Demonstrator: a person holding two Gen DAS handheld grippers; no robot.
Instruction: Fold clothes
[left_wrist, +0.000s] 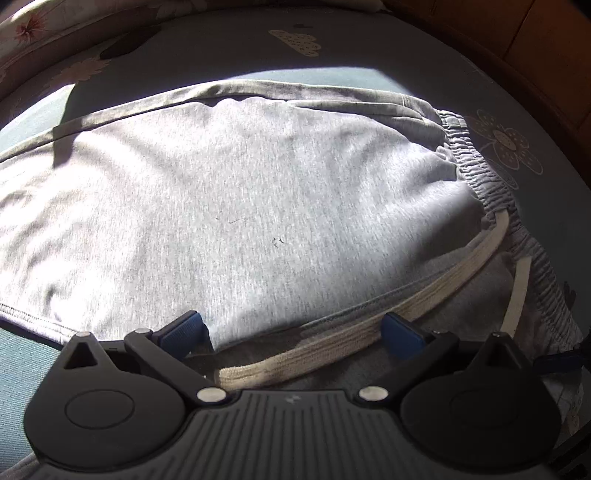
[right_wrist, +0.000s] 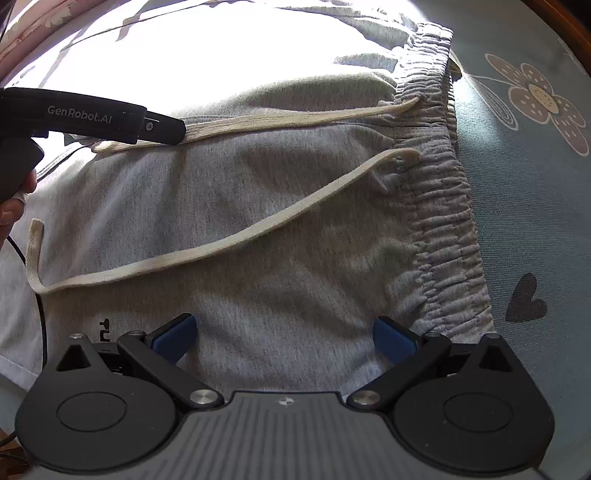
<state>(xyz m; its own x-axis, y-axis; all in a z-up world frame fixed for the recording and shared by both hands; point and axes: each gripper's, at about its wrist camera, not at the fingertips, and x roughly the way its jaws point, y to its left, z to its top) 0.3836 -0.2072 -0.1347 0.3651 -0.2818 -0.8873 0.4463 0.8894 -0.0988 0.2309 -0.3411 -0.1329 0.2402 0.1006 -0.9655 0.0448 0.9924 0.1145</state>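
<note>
Grey sweatpants lie spread on a blue flowered bedsheet, partly in bright sun. Their gathered elastic waistband runs along the right side. Two cream drawstrings come out of it: the upper drawstring and the lower drawstring, which trails left and curls up. My left gripper is open low over the fabric, and the upper drawstring passes between its blue pads. My right gripper is open over plain grey cloth near the waistband, holding nothing.
In the right wrist view, the left gripper's black body reaches in from the left, with a hand and a cable behind it. A flowered quilt lies at the far left. A wooden bed edge curves along the right.
</note>
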